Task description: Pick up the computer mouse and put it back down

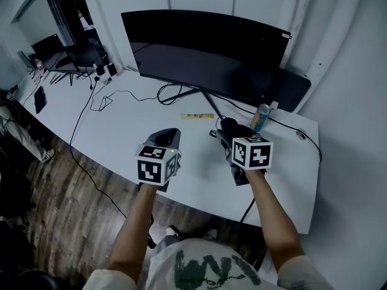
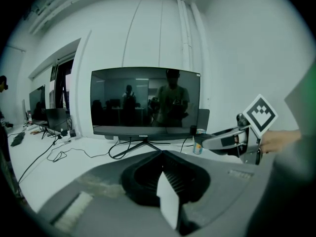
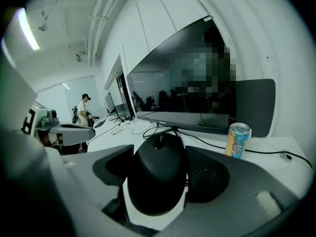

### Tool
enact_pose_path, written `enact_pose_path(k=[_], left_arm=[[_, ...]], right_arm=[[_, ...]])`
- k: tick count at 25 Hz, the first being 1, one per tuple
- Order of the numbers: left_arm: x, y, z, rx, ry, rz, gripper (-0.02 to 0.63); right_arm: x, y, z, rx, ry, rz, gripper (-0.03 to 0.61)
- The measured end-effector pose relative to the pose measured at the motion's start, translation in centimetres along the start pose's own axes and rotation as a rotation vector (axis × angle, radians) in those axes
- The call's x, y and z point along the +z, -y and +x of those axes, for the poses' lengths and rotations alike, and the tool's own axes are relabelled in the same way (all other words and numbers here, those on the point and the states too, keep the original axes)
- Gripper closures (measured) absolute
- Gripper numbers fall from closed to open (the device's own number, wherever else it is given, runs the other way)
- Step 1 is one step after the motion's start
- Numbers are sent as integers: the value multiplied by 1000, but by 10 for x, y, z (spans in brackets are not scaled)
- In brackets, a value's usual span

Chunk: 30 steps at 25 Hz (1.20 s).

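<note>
Right gripper point(image 1: 228, 129): jaws wide, clamped on black computer mouse point(image 3: 157, 177), one pad on each flank. Mouse in front of monitor point(image 1: 205, 53) stand, left of drink can point(image 1: 260, 117); apparently raised clear of white desk point(image 1: 121, 132), though gap underneath is not visible. Left gripper point(image 1: 169, 135): jaw tips together, nothing between them, held beside right gripper over desk.

Can point(image 1: 260, 117) before monitor point(image 1: 205, 53), on desk point(image 1: 121, 132)
</note>
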<state>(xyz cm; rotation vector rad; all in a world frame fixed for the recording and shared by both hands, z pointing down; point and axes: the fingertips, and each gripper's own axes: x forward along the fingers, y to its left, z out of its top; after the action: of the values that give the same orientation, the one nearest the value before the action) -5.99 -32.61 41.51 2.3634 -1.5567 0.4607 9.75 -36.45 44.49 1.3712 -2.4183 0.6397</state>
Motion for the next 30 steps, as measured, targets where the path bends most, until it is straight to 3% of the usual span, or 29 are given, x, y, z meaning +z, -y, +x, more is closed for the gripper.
enact_pose_path(k=[15,30], left_arm=[[23,-38,-20,-44,45,38,611],[20,-47,-25,-69,41,36,611]], right_arm=[[53,-37,-6,-68,118,-31,258],[61,-45,-7,-101,120,-44,259]])
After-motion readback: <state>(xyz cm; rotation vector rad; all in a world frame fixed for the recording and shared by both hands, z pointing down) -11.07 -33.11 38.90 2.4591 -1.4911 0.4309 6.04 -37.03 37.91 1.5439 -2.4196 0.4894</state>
